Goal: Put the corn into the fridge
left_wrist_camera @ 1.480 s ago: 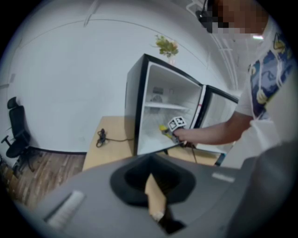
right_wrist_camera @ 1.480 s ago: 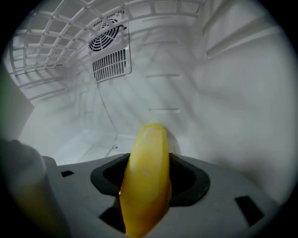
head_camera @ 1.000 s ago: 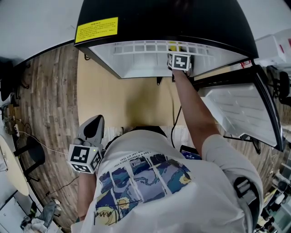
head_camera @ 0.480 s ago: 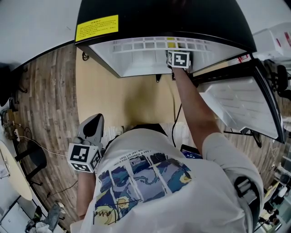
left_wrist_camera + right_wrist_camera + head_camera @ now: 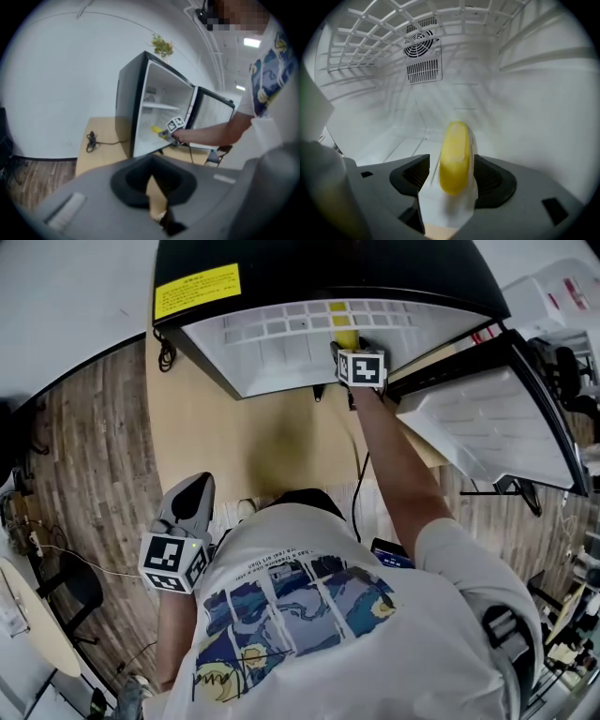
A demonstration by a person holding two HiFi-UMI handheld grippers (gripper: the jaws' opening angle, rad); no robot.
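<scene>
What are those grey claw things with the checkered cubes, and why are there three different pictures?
There is no robot here. A person holds a grey two-jaw tool, called a gripper, in each hand. The cube with black squares is part of each tool.

One picture comes from a camera on the person's head, looking down. The other two come from cameras riding on the grippers, looking along their jaws.

The right gripper reaches into the open black fridge. The fridge stands on a light wooden table, where a black cable also lies. The jaws are closed on a yellow corn, which is already inside the white fridge.

The left gripper hangs by the person's side, jaws shut on nothing.
</scene>
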